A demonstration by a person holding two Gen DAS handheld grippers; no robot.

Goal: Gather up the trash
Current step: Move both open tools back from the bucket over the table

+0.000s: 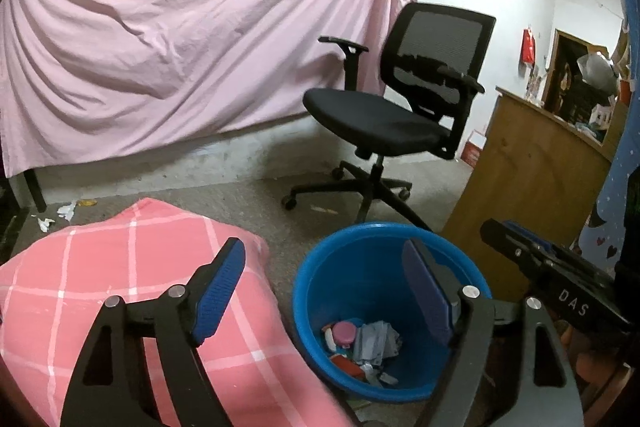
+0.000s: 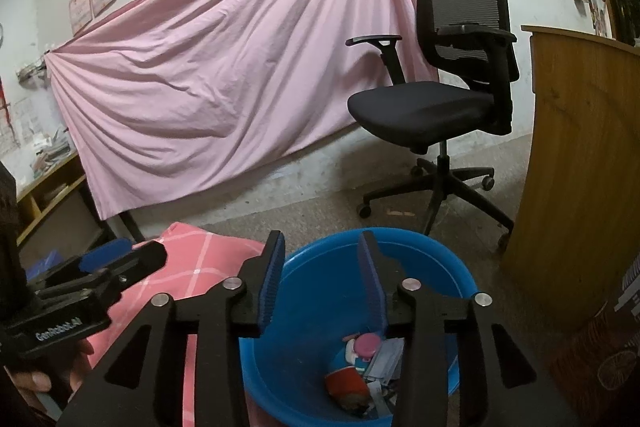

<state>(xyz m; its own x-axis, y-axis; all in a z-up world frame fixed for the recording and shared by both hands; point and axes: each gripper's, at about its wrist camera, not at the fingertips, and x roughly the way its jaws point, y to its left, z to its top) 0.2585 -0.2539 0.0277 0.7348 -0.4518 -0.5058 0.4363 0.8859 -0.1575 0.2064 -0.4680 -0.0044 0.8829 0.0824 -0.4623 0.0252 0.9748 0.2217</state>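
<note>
A blue plastic bin [image 1: 384, 227] stands on the floor, and crumpled paper, a pink lid and small containers [image 1: 360, 343] lie at its bottom. My left gripper [image 1: 324, 251] is open above the bin's left side, with nothing between its blue pads. In the right wrist view my right gripper [image 2: 322, 243] hangs over the same bin [image 2: 440, 253], open and empty, with the trash [image 2: 360, 359] below it. White paper scraps [image 1: 64, 213] and a yellow wrapper [image 1: 86, 203] lie on the floor at the far left.
A pink checked pillow [image 1: 132, 267] lies left of the bin. A black office chair [image 1: 384, 123] stands behind it, and a wooden desk [image 1: 528, 171] is at the right. A pink sheet [image 1: 180, 39] covers the back wall. A cardboard box [image 2: 600, 347] sits at the right.
</note>
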